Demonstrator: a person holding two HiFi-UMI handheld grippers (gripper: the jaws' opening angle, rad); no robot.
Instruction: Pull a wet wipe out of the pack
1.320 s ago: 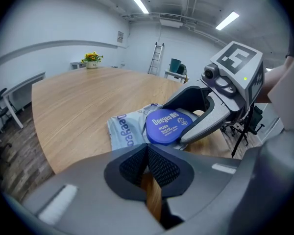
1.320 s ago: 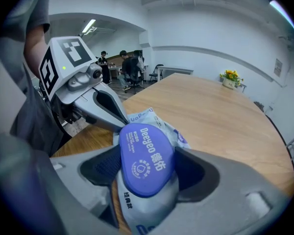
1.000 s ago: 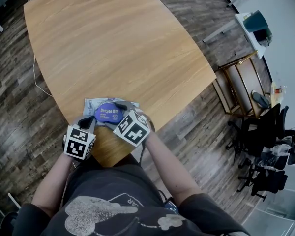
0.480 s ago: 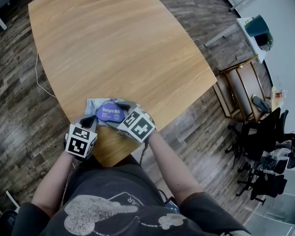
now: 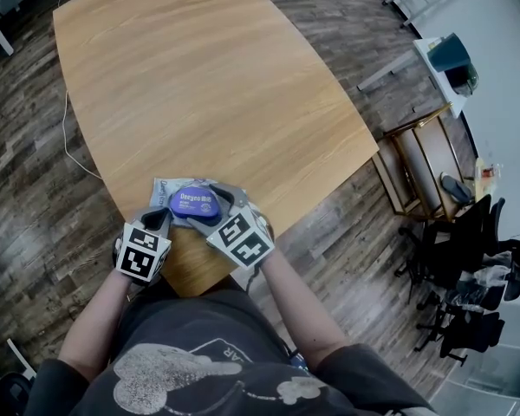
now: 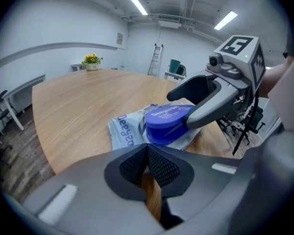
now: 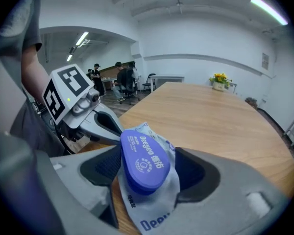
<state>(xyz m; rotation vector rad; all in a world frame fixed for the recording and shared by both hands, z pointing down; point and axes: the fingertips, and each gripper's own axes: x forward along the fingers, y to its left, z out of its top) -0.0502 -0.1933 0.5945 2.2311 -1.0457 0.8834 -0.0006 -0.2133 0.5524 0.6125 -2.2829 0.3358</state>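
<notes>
Wooden table point(image 5: 199, 76), "Deeyeo" wipe pack point(image 5: 193, 203)

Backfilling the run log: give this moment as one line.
left hand-held gripper: shut, at pack edge | right hand-held gripper: open, astride lid | lid: closed | wipe: none out

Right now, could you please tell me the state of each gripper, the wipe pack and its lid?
Grey foil wipe pack: flat on the wooden table.
Blue oval plastic lid: looks closed, no wipe showing.
Left gripper: shut, at the pack's near edge.
Right gripper: open, astride the lid.
</notes>
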